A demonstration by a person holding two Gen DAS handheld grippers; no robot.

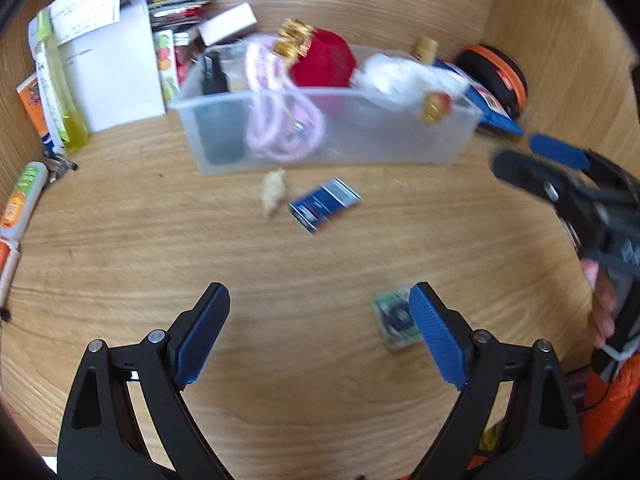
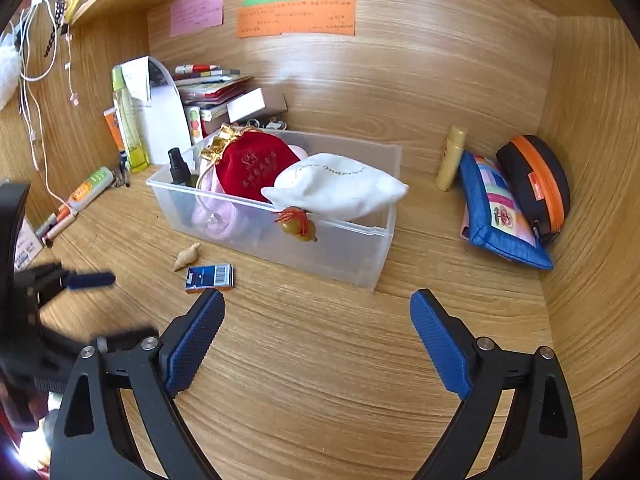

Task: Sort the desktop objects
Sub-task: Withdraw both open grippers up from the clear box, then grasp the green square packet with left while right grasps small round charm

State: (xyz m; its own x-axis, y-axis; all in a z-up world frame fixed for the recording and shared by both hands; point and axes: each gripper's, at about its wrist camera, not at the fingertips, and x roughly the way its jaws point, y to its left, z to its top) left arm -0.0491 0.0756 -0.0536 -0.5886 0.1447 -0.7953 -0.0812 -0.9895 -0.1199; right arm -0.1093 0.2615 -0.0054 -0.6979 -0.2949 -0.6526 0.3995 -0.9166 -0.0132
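Note:
A clear plastic bin (image 1: 400, 148) (image 2: 340, 252) stands on the wooden desk. In it are a red velvet pouch (image 2: 252, 168), a white pouch (image 2: 336, 188), a pink cable (image 1: 276, 128) and a black spray bottle (image 2: 178, 168). A gourd charm (image 2: 298, 226) hangs over its front rim. In front of it lie a small shell (image 1: 274, 196) (image 2: 187, 257) and a blue box (image 1: 324, 204) (image 2: 210, 277). A small green packet (image 1: 394, 320) lies by my left gripper's right finger. My left gripper (image 1: 320, 300) (image 2: 108, 308) is open and holds nothing. My right gripper (image 2: 318, 300) (image 1: 516, 150) is likewise open over bare desk.
Papers (image 1: 116, 76), books (image 2: 212, 88), bottles and tubes (image 1: 24, 204) crowd the back left. A yellow tube (image 2: 452, 158), a blue patchwork pouch (image 2: 496, 208) and a black-and-orange case (image 2: 536, 180) stand against the right wall. Sticky notes (image 2: 296, 18) hang on the back panel.

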